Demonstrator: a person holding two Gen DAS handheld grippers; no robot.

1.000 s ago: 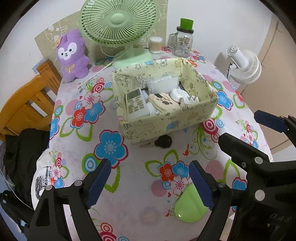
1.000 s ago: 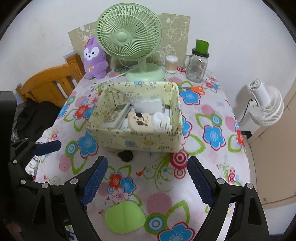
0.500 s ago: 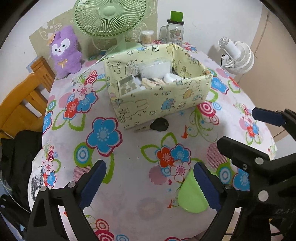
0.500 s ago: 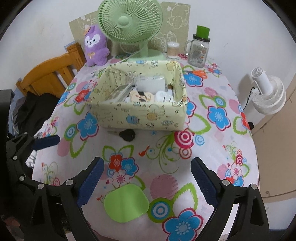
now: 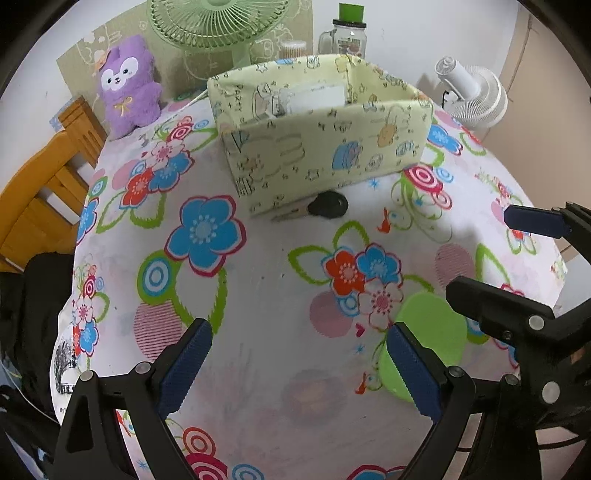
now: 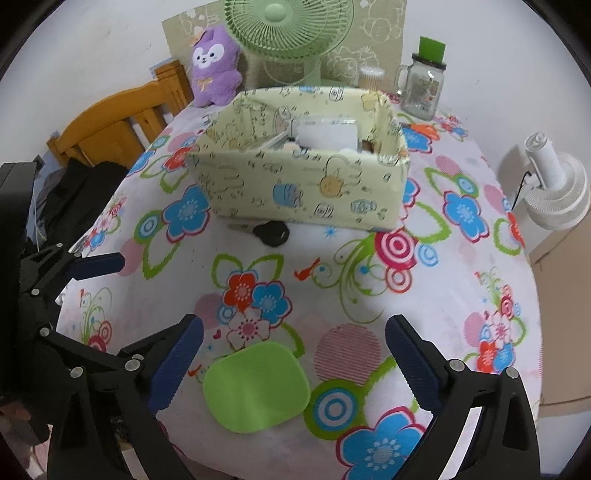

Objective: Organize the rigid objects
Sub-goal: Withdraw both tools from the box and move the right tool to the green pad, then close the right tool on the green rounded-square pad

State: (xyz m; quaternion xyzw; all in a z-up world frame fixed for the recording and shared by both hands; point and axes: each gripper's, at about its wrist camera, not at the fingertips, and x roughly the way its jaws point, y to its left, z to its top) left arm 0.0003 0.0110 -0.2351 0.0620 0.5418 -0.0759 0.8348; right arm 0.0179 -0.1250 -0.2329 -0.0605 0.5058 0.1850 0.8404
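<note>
A pale yellow patterned fabric box (image 5: 325, 147) (image 6: 303, 184) stands mid-table with several items inside, mostly hidden by its front wall. A black-headed key (image 5: 325, 206) (image 6: 271, 232) lies on the cloth just in front of it. A flat lime-green rounded pad (image 6: 256, 386) (image 5: 430, 328) lies near the front edge. My left gripper (image 5: 295, 365) is open and empty, low over the cloth left of the pad. My right gripper (image 6: 293, 365) is open and empty, its fingers either side of the pad and above it.
A floral cloth (image 5: 258, 277) covers the table. At the back stand a green desk fan (image 6: 288, 33), a purple plush (image 6: 214, 62), a glass jar with green lid (image 6: 424, 85) and a small cup. A wooden chair (image 6: 118, 129) is at left, a white fan (image 6: 554, 184) at right.
Both grippers have dropped lower and nearer the table, so the box's contents are now mostly hidden. The right gripper has closed in over the green pad. Both stay open.
</note>
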